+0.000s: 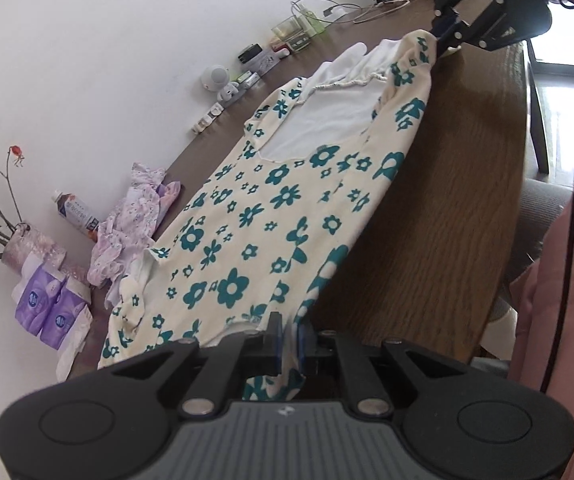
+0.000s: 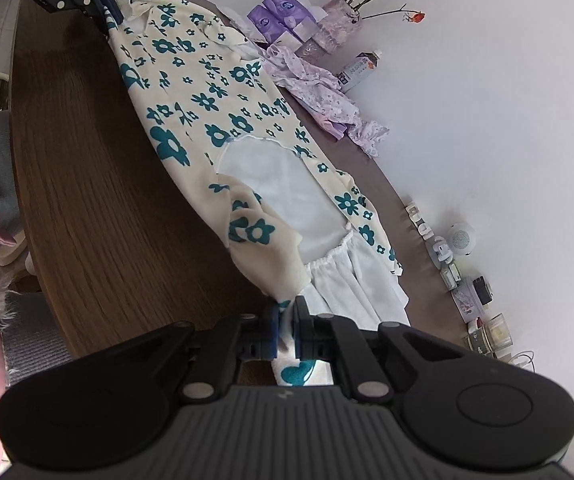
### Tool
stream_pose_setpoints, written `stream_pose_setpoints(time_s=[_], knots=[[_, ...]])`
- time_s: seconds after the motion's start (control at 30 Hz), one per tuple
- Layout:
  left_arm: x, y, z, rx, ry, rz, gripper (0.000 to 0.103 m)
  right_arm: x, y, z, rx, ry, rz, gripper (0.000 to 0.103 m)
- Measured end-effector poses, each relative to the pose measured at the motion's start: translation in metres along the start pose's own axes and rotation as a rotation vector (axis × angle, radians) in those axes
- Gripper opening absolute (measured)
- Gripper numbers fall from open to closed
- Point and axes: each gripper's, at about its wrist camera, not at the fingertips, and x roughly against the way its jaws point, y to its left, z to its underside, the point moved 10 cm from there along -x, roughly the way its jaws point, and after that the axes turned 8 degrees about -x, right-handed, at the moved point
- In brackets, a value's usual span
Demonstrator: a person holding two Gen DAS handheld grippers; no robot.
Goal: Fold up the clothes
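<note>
A cream garment printed with teal flowers [image 1: 255, 216] lies stretched across the brown wood-grain table [image 1: 439, 216], its white lining showing at the neckline. The left gripper [image 1: 292, 340] pinches one end of the cloth between closed fingers, and the right gripper [image 2: 285, 330] clamps the opposite end (near the gathered white hem). A crumpled lilac floral garment [image 2: 319, 96] sits beside it by the wall.
</note>
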Motion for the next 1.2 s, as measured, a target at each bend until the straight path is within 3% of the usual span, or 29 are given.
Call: stream_pose_setpoints(time_s=[0.33,0.7,0.83,1.03,1.2], knots=[[0.008,-0.003,0.008,-0.008,0.024,-0.027,0.002,-0.004,-0.004,0.014,0.008,0.041,0.042,0.008],[0.007,0.005,0.003,-0.024,0.025,-0.077,0.002,-0.005,-0.006,0.013,0.043,0.026,0.08,0.004],[0.011,0.017,-0.003,0.0,0.004,-0.055,0.001,-0.005,-0.007,0.011,0.079,0.02,0.1,0.004],[0.008,0.046,-0.015,-0.051,-0.002,-0.067,0.001,-0.008,-0.01,0.0,0.177,0.003,0.123,0.003],[-0.009,0.066,-0.02,-0.041,0.016,-0.025,0.001,-0.013,-0.025,-0.009,0.189,0.014,0.074,0.003]])
